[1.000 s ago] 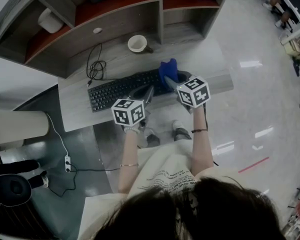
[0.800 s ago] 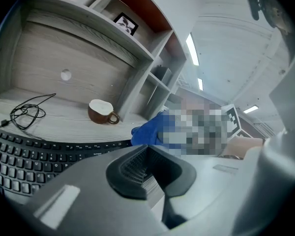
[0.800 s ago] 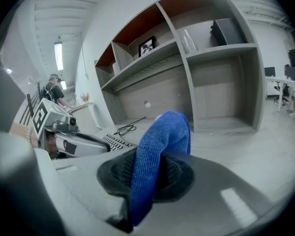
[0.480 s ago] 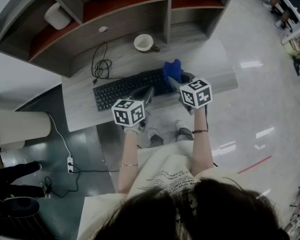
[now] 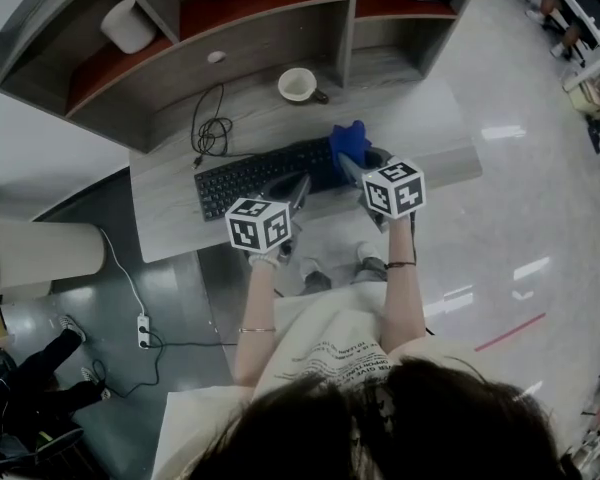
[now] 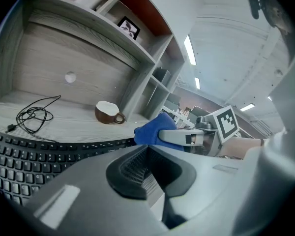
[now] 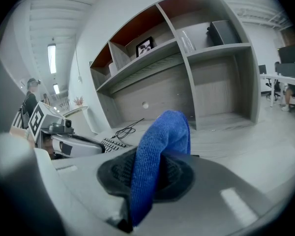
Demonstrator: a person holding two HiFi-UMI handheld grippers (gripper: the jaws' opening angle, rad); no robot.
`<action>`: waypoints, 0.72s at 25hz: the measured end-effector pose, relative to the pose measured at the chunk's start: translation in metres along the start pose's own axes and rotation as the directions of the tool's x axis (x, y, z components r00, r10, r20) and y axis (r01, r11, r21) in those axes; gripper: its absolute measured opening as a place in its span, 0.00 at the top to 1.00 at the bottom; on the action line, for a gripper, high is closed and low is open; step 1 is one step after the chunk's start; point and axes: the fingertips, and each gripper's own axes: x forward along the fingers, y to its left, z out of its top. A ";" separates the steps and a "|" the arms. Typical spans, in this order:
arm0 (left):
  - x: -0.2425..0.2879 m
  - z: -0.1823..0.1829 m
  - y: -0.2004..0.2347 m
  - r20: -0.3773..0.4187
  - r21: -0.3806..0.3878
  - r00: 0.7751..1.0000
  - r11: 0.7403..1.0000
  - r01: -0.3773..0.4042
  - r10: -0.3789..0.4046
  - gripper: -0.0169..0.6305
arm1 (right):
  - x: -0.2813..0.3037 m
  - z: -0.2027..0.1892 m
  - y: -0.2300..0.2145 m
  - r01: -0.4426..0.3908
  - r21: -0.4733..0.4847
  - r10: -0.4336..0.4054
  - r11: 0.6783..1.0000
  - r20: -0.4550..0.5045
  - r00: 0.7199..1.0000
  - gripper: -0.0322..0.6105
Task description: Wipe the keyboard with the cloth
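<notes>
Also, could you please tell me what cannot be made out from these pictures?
- Right end of the keyboard: head view, covered by the cloth and right gripper.
- Whether the cloth touches the keys: right gripper view, the cloth itself blocks them.
- Subject of the framed picture: both gripper views, too small.

The keyboard is black and lies flat near the front edge of the counter. The blue cloth is folded and stands upright, clamped in the right hand-held gripper over the keyboard's right end.
</notes>
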 end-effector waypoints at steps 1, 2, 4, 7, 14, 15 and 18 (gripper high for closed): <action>-0.002 0.000 0.001 -0.002 0.001 1.000 1.000 0.001 -0.001 0.97 | 0.001 -0.001 0.002 0.002 0.000 -0.002 1.000 -0.001 1.000 0.86; -0.003 -0.001 0.003 -0.002 0.002 1.000 1.000 0.002 -0.002 0.97 | 0.003 -0.001 0.004 0.003 -0.001 -0.003 1.000 -0.001 1.000 0.86; -0.007 -0.001 0.006 -0.002 0.004 1.000 1.000 0.003 -0.003 0.97 | 0.005 -0.001 0.008 0.003 0.000 -0.003 1.000 0.001 1.000 0.86; -0.012 -0.001 0.009 -0.002 0.004 1.000 1.000 0.005 -0.005 0.97 | 0.007 -0.001 0.013 0.006 0.003 -0.006 1.000 0.003 1.000 0.86; -0.025 -0.005 0.021 -0.002 0.002 1.000 1.000 0.002 -0.002 0.97 | 0.015 -0.004 0.022 0.019 0.013 -0.019 1.000 0.005 1.000 0.86; -0.027 -0.006 0.023 -0.001 0.001 1.000 1.000 0.001 -0.001 0.97 | 0.016 -0.005 0.023 0.021 0.014 -0.021 1.000 0.006 1.000 0.86; -0.033 -0.007 0.029 0.000 -0.001 1.000 1.000 -0.001 0.001 0.97 | 0.019 -0.006 0.029 0.021 0.020 -0.021 1.000 0.009 1.000 0.86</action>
